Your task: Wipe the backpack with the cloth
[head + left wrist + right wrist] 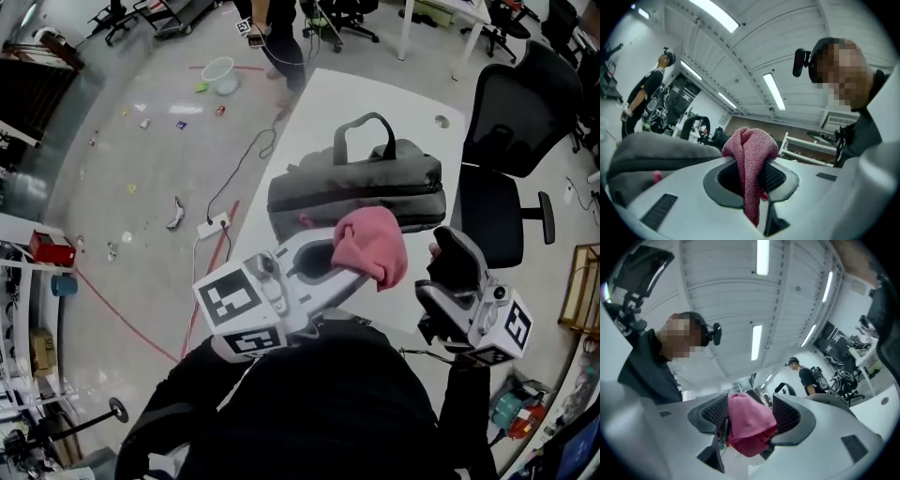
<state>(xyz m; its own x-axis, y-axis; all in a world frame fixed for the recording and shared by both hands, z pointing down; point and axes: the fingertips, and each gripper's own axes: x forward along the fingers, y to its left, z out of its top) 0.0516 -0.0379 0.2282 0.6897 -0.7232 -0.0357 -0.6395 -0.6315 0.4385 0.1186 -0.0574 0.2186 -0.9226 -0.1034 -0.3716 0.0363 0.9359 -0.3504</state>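
Your dark sleeves (328,403) fill the bottom of the head view, and both tools are raised in front of you, above the near end of the white table (314,108). Look at the left gripper (352,262): its jaws are pressed together on the pink cloth (373,242), pinching a fold of it! From the left gripper view you see the fabric bunch up in a rounded lump above the pads, with one tail hanging down between them. That gripper's marker cube (234,302) sits close to your chest.

Now the right gripper (445,281), just beside the cloth on its right. Its jaws are spread wide. In the right gripper view the cloth shows in the gap between the two ribbed pads (786,414), but the head view puts a sliver of space between that tool and the fabric, so nothing is clamped there.

And the grey backpack (361,187)? It lies flat on the table, beyond both tools, its zip side facing you and its top handle (361,131) arching up on the far side. The cloth hangs in the air in front of it, not touching it.

Off to the right stands a black office chair (516,122). Across the floor on the left, a white power strip (214,225) and a pale basin (218,73), and another person (277,37) stands beyond the table's far end.
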